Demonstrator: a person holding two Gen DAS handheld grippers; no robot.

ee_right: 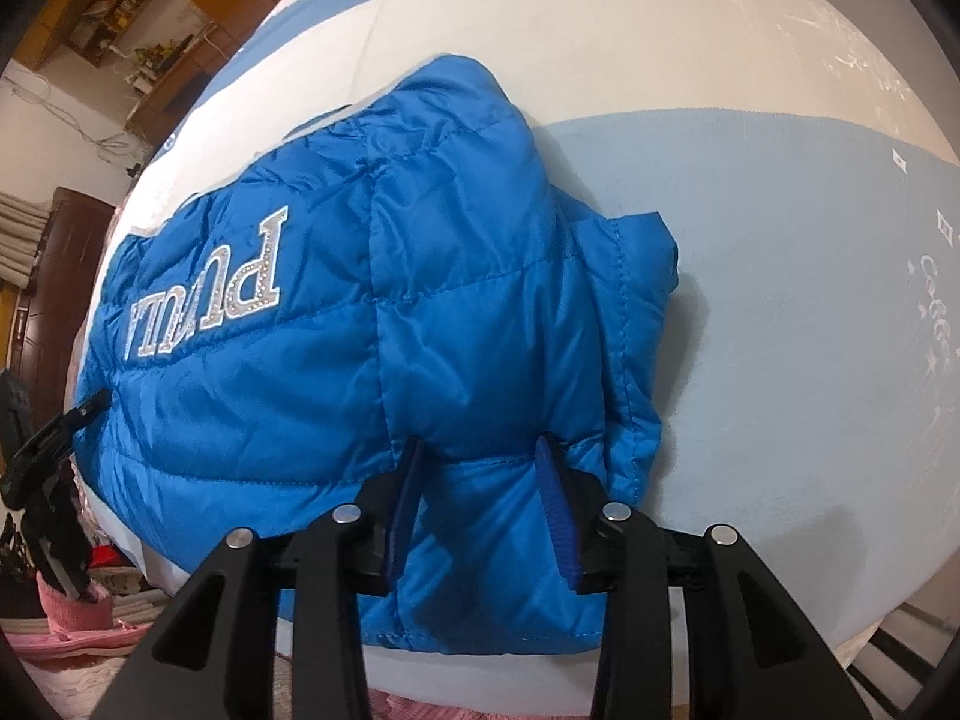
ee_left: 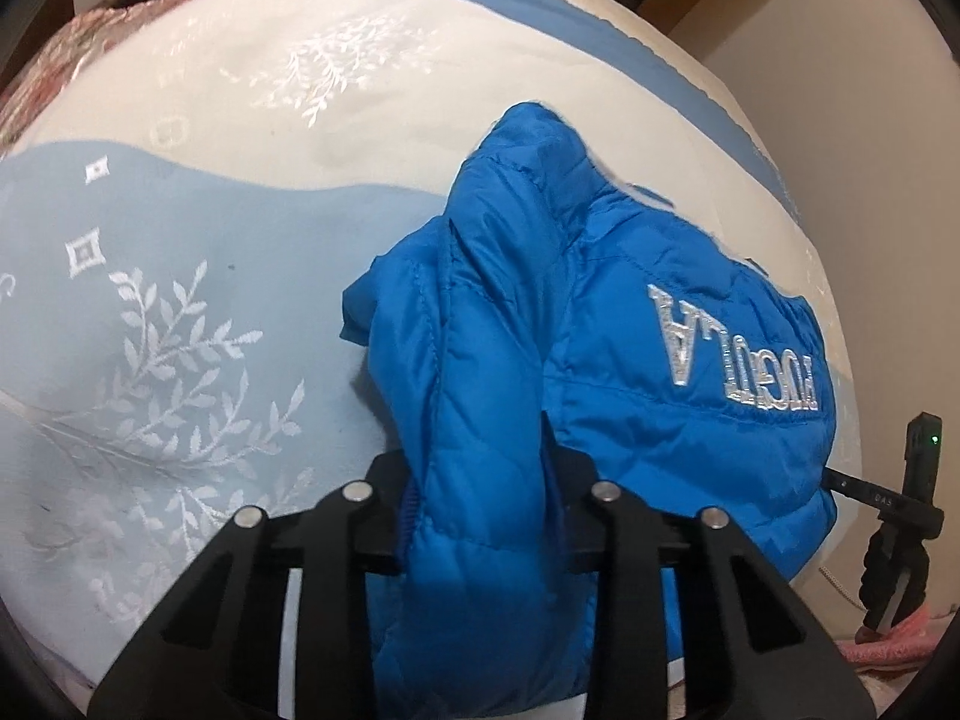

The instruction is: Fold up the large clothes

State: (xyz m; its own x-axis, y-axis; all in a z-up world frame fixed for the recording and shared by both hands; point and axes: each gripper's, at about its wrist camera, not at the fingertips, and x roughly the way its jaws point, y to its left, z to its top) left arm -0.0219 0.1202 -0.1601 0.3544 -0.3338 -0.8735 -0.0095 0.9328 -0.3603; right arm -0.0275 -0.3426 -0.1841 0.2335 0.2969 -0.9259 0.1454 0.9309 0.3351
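Blue puffer jacket (ee_left: 600, 312) lies on the bed (ee_left: 180, 228), spread patterned pale blue and cream. My left tongs (ee_left: 480, 516) and right tongs (ee_right: 480, 504) each pinch its padded edge. Wooden shelving (ee_right: 138, 18) stands behind.

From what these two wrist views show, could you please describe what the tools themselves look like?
Both the left tool and the right tool are matte black, angular linkages with cut-out slots and round silver pins at the joints. The right tool's fingers carry ribbed blue pads. Seen from the left, the right tool shows a small green light.

Left gripper (ee_left: 480, 516) and right gripper (ee_right: 480, 516), side by side, fingers (ee_right: 555, 498) of both pinched on cloth.
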